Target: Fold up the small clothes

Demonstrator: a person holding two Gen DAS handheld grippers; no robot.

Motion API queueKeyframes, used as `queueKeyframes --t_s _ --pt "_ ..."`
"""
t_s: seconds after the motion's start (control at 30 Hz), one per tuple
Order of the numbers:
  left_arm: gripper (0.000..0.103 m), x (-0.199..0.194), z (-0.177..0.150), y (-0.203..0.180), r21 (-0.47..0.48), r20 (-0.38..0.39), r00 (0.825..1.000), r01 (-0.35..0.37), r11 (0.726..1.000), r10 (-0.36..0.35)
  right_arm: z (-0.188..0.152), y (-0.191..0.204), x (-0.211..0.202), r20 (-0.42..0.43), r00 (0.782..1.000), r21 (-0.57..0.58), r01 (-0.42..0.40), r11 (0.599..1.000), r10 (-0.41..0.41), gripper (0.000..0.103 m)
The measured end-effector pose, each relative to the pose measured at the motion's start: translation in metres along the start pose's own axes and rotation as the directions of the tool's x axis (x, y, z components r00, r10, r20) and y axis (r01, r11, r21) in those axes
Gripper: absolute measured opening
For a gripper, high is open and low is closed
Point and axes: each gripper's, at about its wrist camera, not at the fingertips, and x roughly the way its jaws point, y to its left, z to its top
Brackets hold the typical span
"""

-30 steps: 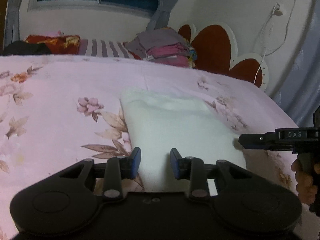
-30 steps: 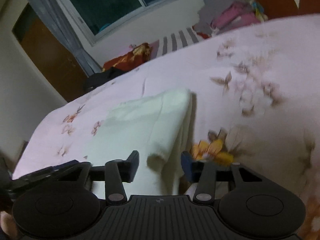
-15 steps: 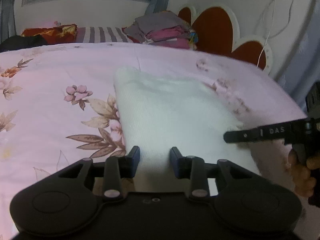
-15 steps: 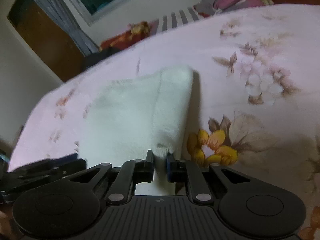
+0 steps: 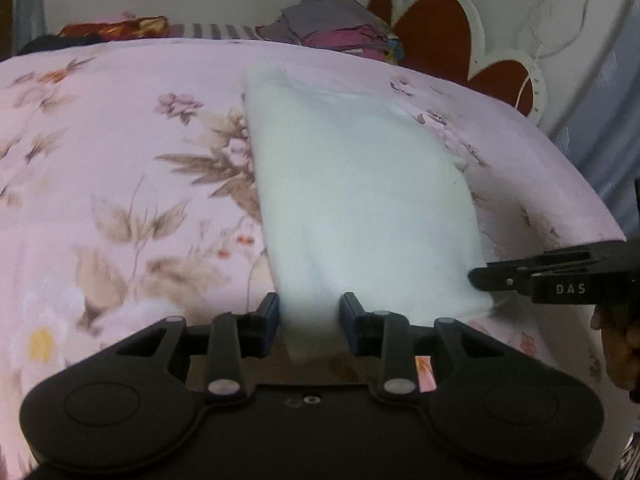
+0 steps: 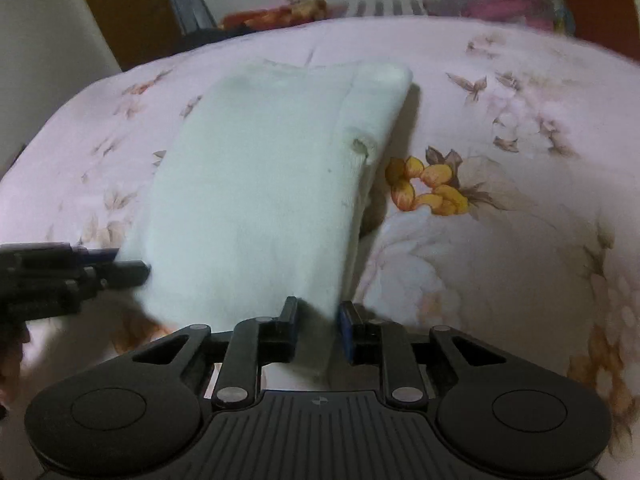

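A white fuzzy garment (image 5: 356, 200) lies folded lengthwise on the pink floral bedspread (image 5: 120, 168); it also shows in the right wrist view (image 6: 260, 184). My left gripper (image 5: 309, 320) is open, its jaws standing either side of the garment's near left corner. My right gripper (image 6: 318, 322) is open, its jaws either side of the near right corner, with cloth between them. Each gripper shows side-on in the other's view: the right one (image 5: 552, 278) at the garment's right corner, the left one (image 6: 76, 272) at its left corner.
A pile of folded clothes (image 5: 340, 32) and a striped pillow (image 5: 216, 31) lie at the head of the bed by a heart-shaped headboard (image 5: 452, 36). The bed's right edge (image 5: 592, 208) drops off close to the garment.
Both grippers have moved forward and lower over the garment's near edge. The right gripper, shut on the corner half a second ago, now stands open. The left stayed open.
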Motion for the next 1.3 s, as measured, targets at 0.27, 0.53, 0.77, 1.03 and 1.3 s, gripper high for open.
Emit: queueKeyframes --t_s 0.27,0.53,0.77,1.03,1.3 --pt "0.037 -0.009 -0.005 0.002 0.002 -0.018 0.999 -0.039 0.999 0.039 -0.015 0.031 -0.018 0.016 1.0 -0.062 0.012 0.998 -0.011 0.021" --pt "0.042 -0.023 0.062 0.008 0.031 0.19 0.982 0.01 0.999 -0.015 0.049 0.023 -0.044 0.259 0.966 0.0 0.022 1.0 -0.021 0.021" --pt "0.038 0.062 0.096 -0.001 0.018 0.056 0.996 0.066 0.998 -0.067 0.088 0.0 0.048 0.092 0.99 0.034 0.107 0.994 -0.11 0.021" --pt "0.039 0.057 0.138 -0.004 0.088 0.132 0.991 0.022 0.996 -0.033 0.129 -0.013 0.019 0.252 0.964 0.093 0.064 0.994 -0.085 0.021" --pt "0.038 0.095 0.15 -0.003 0.148 0.022 1.0 -0.002 0.989 -0.001 0.144 -0.025 0.088 0.121 0.984 0.066 0.125 0.99 -0.132 0.021"
